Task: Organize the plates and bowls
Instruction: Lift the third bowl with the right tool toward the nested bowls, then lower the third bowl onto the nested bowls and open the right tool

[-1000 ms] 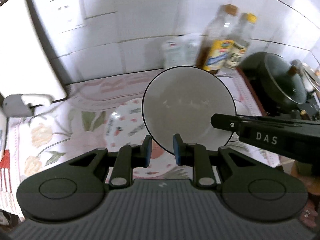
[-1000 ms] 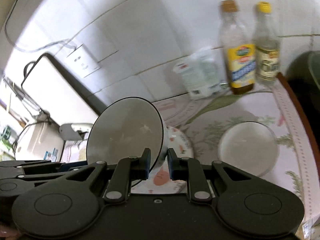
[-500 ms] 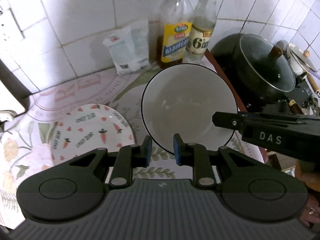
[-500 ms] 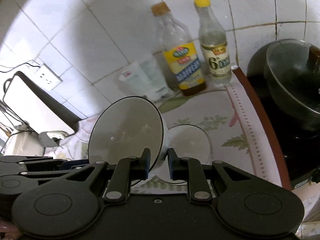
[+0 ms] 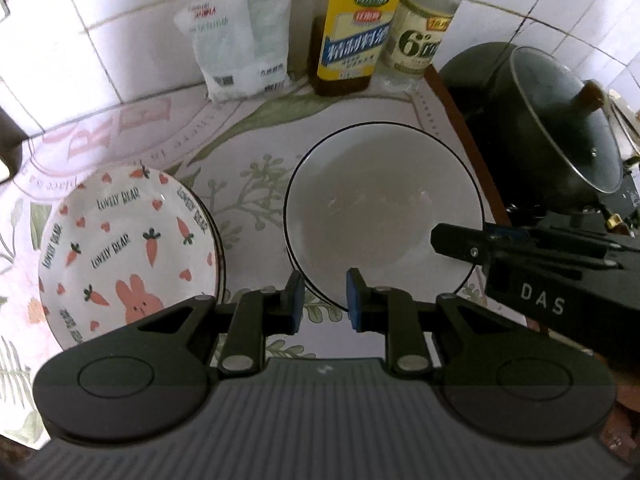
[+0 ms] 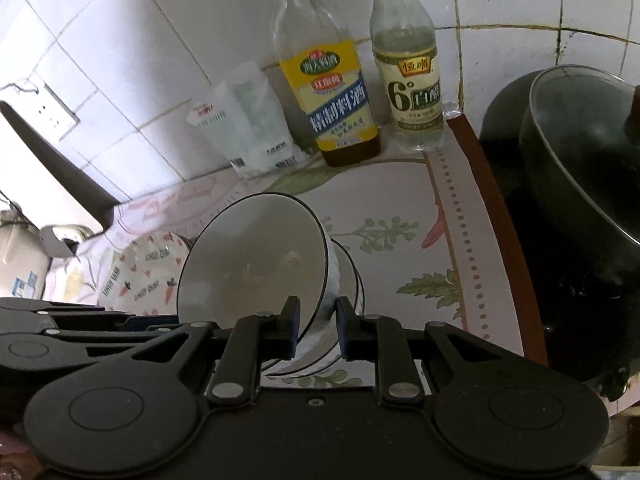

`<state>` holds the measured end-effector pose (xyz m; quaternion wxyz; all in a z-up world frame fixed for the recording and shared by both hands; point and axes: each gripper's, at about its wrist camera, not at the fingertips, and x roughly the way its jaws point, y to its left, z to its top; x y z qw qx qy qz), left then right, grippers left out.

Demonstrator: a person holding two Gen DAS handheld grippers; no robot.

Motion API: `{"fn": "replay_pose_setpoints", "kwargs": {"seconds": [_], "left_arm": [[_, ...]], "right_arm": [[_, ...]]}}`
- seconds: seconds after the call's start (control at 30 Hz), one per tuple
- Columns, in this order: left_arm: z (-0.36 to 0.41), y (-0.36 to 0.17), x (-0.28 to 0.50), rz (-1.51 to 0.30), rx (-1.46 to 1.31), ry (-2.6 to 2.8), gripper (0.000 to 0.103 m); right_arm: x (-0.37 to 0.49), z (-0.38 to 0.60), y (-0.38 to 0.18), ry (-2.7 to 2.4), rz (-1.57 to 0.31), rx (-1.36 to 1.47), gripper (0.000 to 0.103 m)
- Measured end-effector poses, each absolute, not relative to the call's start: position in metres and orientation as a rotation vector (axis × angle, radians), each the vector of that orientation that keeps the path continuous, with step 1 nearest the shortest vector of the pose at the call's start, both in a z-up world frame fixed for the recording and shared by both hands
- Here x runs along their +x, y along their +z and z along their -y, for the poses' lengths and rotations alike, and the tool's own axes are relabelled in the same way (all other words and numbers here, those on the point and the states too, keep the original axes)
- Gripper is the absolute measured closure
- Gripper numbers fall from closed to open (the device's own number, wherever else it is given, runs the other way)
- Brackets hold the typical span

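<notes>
A white bowl with a black rim is held at two sides. My left gripper is shut on its near rim. My right gripper is shut on its right rim, and its arm shows in the left wrist view. In the right wrist view the held bowl tilts over a second white bowl standing on the counter just beneath it. A stack of carrot-and-rabbit plates lies left of the bowls on the floral cloth.
A white salt bag, a yellow-label bottle and a vinegar bottle stand against the tiled wall. A black pot with a glass lid sits right, past the counter's brown edge.
Both grippers carried the bowl to the right and down, from over the carrot plates to over the second white bowl. Both grips stayed shut.
</notes>
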<state>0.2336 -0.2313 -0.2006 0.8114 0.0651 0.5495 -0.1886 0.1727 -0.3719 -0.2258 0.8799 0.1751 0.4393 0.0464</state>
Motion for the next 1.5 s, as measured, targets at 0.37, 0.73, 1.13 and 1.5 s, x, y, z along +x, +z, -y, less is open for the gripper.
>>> {"fn": "replay_pose_setpoints", "kwargs": {"seconds": [0.37, 0.73, 1.13, 1.5], "left_arm": [[0.241, -0.22, 0.234, -1.168, 0.162, -0.346, 0.082], [0.23, -0.202, 0.218, -1.127, 0.116, -0.366, 0.074], [0.188, -0.154, 0.177, -1.044, 0.037, -0.472, 0.063], [0.147, -0.147, 0.143, -0.946, 0.052, -0.537, 0.061]], "right_arm": [[0.18, 0.371, -0.24, 0.126, -0.941, 0.284, 0.077], [0.158, 0.365, -0.225, 0.146, -0.831, 0.251, 0.072], [0.086, 0.342, -0.184, 0.185, -0.634, 0.16, 0.068], [0.038, 0.312, -0.175, 0.183, -0.553, 0.12, 0.054]]}}
